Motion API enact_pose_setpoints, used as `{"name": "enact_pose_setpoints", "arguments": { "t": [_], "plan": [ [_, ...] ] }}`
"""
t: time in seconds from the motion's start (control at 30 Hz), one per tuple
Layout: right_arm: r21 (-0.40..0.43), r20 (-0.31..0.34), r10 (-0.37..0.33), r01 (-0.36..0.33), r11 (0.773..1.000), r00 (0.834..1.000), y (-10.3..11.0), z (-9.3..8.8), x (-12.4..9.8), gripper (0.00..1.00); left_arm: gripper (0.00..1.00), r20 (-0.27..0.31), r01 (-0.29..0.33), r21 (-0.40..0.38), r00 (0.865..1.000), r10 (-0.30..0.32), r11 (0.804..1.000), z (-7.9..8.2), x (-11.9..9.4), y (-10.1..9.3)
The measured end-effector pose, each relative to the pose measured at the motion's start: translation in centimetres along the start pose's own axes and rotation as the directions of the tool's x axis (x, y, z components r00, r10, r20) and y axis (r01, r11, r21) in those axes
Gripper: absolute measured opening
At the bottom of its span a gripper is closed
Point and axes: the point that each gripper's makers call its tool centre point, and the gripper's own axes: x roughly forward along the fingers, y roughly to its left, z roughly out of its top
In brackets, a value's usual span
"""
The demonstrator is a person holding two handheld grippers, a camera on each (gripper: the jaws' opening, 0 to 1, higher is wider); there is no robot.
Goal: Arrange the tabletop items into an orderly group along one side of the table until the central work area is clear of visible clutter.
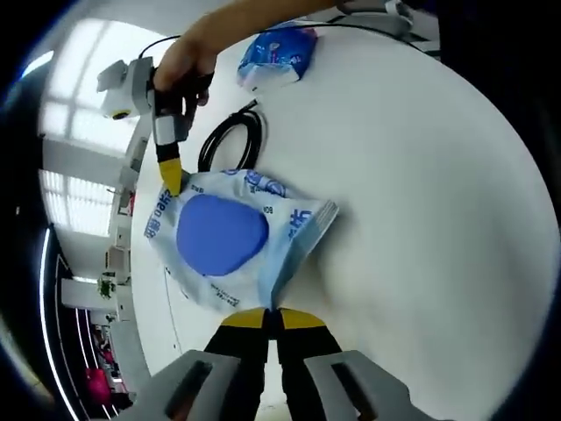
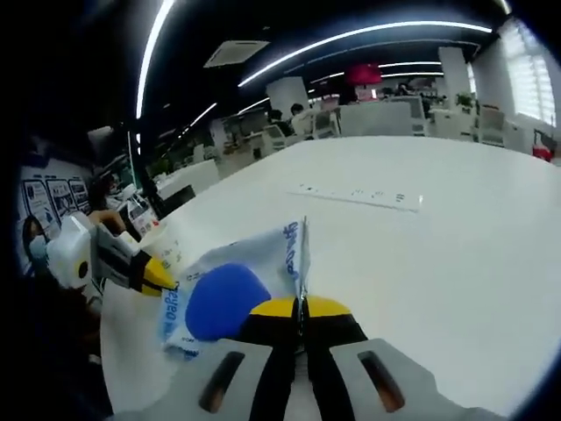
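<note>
Packet (image 1: 230, 239) first: it is a white-and-blue plastic wrapper with a round blue pad inside, and it lies at the middle-left of my left gripper view on the white table (image 1: 412, 193). My left gripper (image 1: 272, 317) rises from the bottom centre there, its yellow-tipped jaws pressed together on the packet's near edge. From the upper left of that frame my right gripper (image 1: 169, 180) reaches down, a hand (image 1: 188, 61) wrapped round it, its yellow tip at the packet's far corner.

My right gripper view gives the reverse angle. The right gripper (image 2: 302, 309) comes up from the bottom centre with its jaws closed on the packet (image 2: 230, 294), whose edge stands up thin between them. The left gripper (image 2: 145, 274) shows at the left edge, touching the packet's other end.

So the packet is pinched at both ends, its long axis running from one gripper to the other; in the left gripper view that line goes from bottom centre up toward the upper left.

My left gripper view also takes in a coiled black cable (image 1: 230, 140) just above the packet and a second blue packet (image 1: 276, 54) near the top. My right gripper view instead shows a white power strip (image 2: 358, 196) lying farther out on the table (image 2: 456, 254), and office desks beyond.
</note>
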Motion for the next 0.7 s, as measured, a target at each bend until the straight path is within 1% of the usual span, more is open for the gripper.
{"name": "enact_pose_setpoints", "arguments": {
  "t": [0.07, 0.13, 0.27, 0.33, 0.43, 0.47, 0.53, 0.6, 0.67, 0.7],
  "plan": [
    [-0.002, 0.003, -0.001, 0.001, 1.000, 1.000, 0.3, 0.0, -0.1, 0.00, 0.01, 0.007, 0.002, -0.005, 1.000, -0.002, 1.000, 0.0, -0.2, 0.0],
    [-0.006, 0.005, 0.000, 0.000, 1.000, 1.000, 0.5, -0.1, -0.2, 0.00, 0.01, 0.006, 0.000, 0.008, 1.000, 0.000, 1.000, -0.1, -0.4, -0.1],
    [-0.004, 0.016, 0.005, -0.005, 1.000, 1.000, 0.2, 0.4, -0.3, 0.00, 0.01, 0.010, -0.001, 0.017, 1.000, 0.001, 1.000, -0.3, -0.8, 0.2],
    [-0.001, 0.028, 0.007, -0.007, 1.000, 1.000, 0.7, 0.3, -0.6, 0.00, 0.01, 0.010, -0.003, 0.041, 1.000, 0.003, 0.999, -0.4, -1.1, 0.3],
    [0.006, 0.039, 0.010, -0.010, 1.000, 0.999, 1.2, 0.1, -0.8, 0.00, 0.01, 0.013, -0.002, 0.056, 1.000, 0.002, 0.998, -0.7, -1.5, 0.5],
    [0.010, 0.044, 0.012, -0.012, 1.000, 0.999, 1.3, 0.1, -0.9, 0.00, 0.01, 0.009, -0.005, 0.077, 1.000, 0.004, 0.997, -0.9, -1.8, 0.7],
    [0.015, 0.050, 0.012, -0.012, 1.000, 0.999, 1.5, 0.1, -0.9, 0.00, 0.01, 0.010, -0.003, 0.080, 1.000, 0.003, 0.997, -1.1, -2.0, 0.9],
    [0.020, 0.058, 0.007, -0.009, 1.000, 0.998, 1.5, 0.1, -0.9, 0.00, 0.01, 0.013, 0.009, 0.098, 1.000, -0.010, 0.995, -1.3, -2.0, 0.9],
    [0.035, 0.079, 0.014, -0.017, 0.999, 0.997, 2.1, 0.0, -1.2, 0.00, 0.01, -0.001, 0.020, 0.111, 1.000, -0.020, 0.994, -1.7, -2.0, 0.9],
    [0.036, 0.077, 0.017, -0.020, 0.999, 0.997, 2.4, -0.2, -1.3, 0.00, 0.01, -0.012, 0.029, 0.117, 1.000, -0.028, 0.993, -2.0, -1.9, 0.9]
  ]
}}
